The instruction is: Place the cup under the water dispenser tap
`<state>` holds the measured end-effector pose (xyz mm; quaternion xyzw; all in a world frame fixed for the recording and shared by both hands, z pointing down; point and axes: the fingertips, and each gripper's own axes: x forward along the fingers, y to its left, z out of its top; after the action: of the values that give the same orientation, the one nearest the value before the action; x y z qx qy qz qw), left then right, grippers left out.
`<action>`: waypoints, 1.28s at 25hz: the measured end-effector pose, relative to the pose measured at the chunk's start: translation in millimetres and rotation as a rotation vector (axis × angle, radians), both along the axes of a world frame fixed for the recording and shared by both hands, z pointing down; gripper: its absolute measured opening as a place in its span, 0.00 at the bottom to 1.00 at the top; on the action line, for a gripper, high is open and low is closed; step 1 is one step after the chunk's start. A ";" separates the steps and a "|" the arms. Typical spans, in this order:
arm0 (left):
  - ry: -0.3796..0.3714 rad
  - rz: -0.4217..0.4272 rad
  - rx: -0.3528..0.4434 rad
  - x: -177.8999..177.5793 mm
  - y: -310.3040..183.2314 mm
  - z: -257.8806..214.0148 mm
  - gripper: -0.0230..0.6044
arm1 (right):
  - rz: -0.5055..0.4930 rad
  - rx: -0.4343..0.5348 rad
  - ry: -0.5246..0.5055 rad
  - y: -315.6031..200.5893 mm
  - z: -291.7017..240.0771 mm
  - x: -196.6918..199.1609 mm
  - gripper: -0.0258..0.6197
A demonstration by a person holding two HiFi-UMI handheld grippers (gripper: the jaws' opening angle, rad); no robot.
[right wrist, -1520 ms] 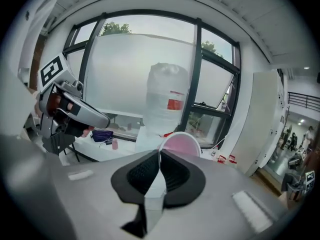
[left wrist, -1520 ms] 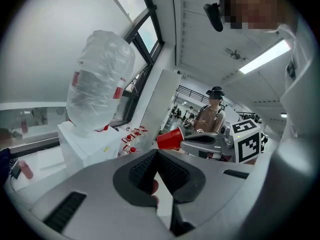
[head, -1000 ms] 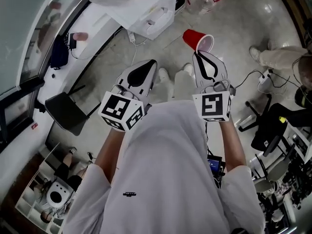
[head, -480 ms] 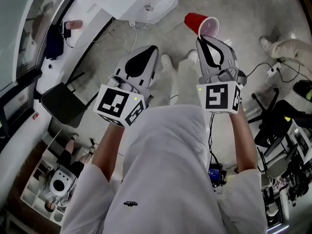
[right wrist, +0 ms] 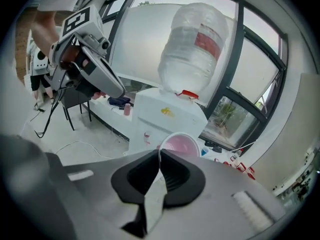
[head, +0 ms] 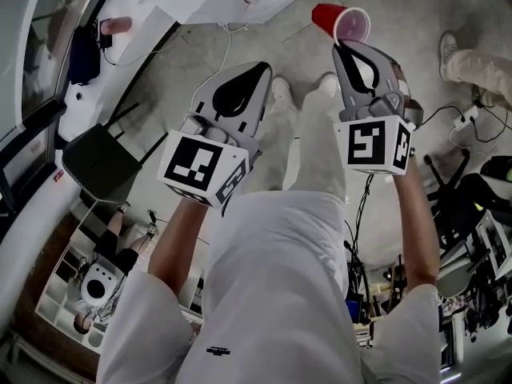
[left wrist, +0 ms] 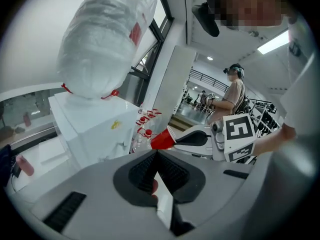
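right gripper: cup held by rim in fingers | left gripper: fingers pressed together, empty | risk: cup could be dropped if rim is buckled

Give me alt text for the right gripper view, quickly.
The right tool pinches the rim of the cup, its pink inside facing the camera, before a white water dispenser topped with an inverted bottle. The left tool hangs at upper left.

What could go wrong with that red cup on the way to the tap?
The right tool pinches the cup only by its thin rim, so it might slip out or crumple. The cup is tilted on its side; unless turned upright at the dispenser, it could tip over.
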<state>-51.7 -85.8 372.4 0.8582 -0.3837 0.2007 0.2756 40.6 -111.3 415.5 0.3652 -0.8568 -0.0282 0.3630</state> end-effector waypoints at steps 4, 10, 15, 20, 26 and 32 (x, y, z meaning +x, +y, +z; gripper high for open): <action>-0.021 0.003 -0.001 2.3 -8.0 21.2 0.03 | -0.021 0.006 0.043 -12.1 25.2 1.6 0.07; -0.041 -0.013 -0.019 3.1 -19.4 54.8 0.03 | -0.074 0.003 0.106 -29.7 62.9 2.8 0.07; -0.046 -0.033 -0.036 4.5 -23.9 77.7 0.03 | -0.144 0.005 0.155 -41.1 90.4 -0.9 0.07; -0.049 -0.047 -0.045 2.0 -27.0 96.2 0.03 | -0.206 0.009 0.202 -51.1 110.1 -9.9 0.07; -0.049 -0.056 -0.055 3.7 -33.3 120.9 0.03 | -0.258 -0.003 0.228 -65.1 137.7 -17.1 0.07; -0.054 -0.060 -0.066 6.3 -36.7 139.8 0.03 | -0.313 -0.012 0.266 -74.2 164.3 -26.5 0.07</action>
<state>-45.4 -122.4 512.1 0.8309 -0.4099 0.2279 0.2994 14.1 -185.6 579.8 0.2185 -0.8476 -0.1270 0.4665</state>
